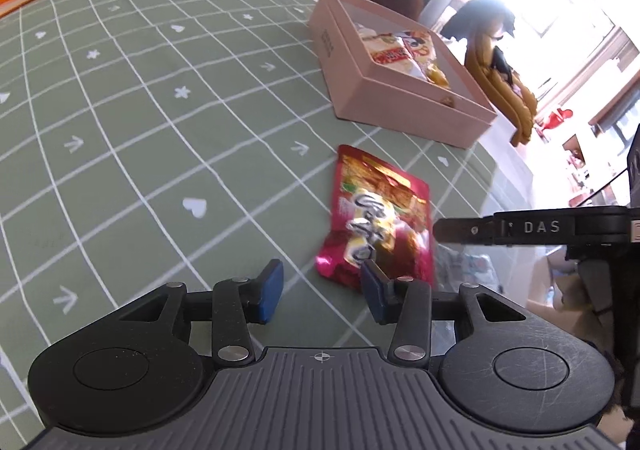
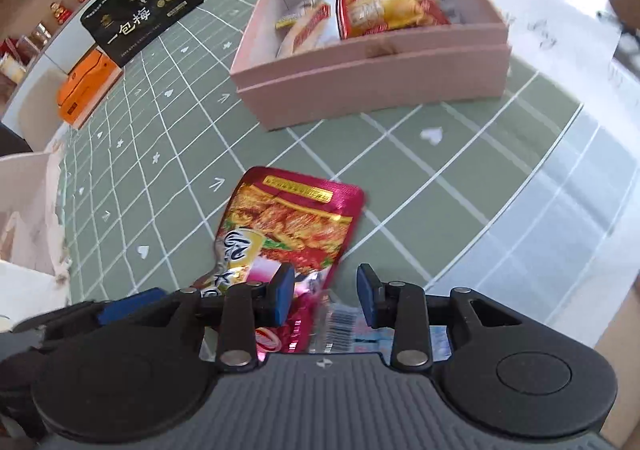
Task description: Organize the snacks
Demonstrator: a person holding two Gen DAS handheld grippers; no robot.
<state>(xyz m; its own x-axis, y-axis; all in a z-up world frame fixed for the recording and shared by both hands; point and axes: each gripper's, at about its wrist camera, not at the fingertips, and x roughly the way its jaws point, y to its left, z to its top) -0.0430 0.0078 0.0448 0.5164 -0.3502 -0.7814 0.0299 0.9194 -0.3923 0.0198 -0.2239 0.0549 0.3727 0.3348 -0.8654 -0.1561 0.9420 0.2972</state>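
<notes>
Lying at lower centre of the left wrist view, the red snack packet (image 1: pixel 380 217) rests on the green worktop (image 1: pixel 160 121); left tongs (image 1: pixel 322 288) part open, empty. Right wrist view: right tongs (image 2: pixel 326 298) narrowly parted over the packet's lower edge, grip uncertain; pink box (image 2: pixel 372 77) at top.

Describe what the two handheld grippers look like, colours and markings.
Both the left gripper and right gripper are matte black, with ribbed grey bases, round side discs, silver pivot screws and blue rubber finger pads. White DAS lettering marks the right gripper's side.
</notes>
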